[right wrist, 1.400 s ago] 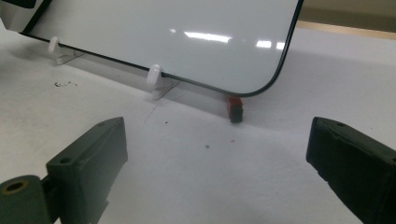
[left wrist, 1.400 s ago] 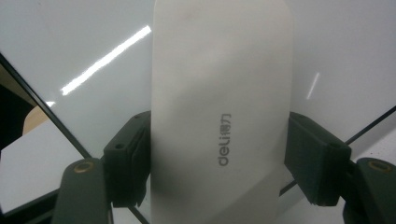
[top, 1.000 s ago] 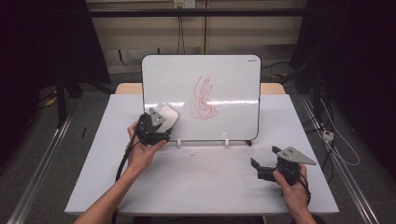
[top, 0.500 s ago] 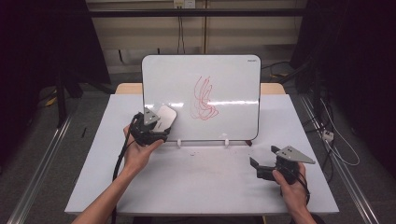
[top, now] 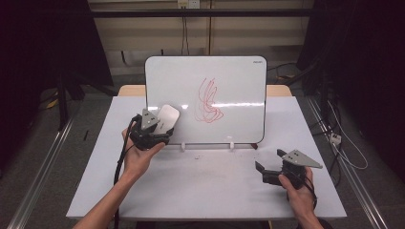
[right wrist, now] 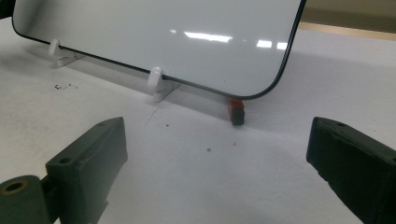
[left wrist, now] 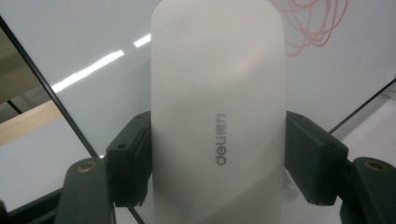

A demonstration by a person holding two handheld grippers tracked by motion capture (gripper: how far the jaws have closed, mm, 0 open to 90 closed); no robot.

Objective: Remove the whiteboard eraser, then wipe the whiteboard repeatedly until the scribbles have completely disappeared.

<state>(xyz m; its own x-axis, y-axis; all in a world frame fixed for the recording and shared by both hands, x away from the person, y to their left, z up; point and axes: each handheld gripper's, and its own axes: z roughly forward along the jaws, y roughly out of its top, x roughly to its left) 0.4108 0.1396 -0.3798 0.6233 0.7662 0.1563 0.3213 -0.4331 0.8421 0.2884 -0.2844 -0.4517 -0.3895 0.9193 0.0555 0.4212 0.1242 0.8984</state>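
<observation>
While the whiteboard (top: 205, 98) stands upright on the white surface (top: 205, 191), a white eraser (top: 167, 118) is clamped between the jaws of the left gripper (top: 160, 125). Smooth, oblong and round-ended, it carries grey "deli" lettering and is held at the board's 8 o'clock, at 9 o'clock of a red scribble (top: 207, 102). The right gripper (top: 265, 172) is rested with jaws apart.

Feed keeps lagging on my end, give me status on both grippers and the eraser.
Left gripper shut on white eraser, held at whiteboard. Right gripper open, empty, low over table. Red scribble unwiped. Nothing in the way.
</observation>
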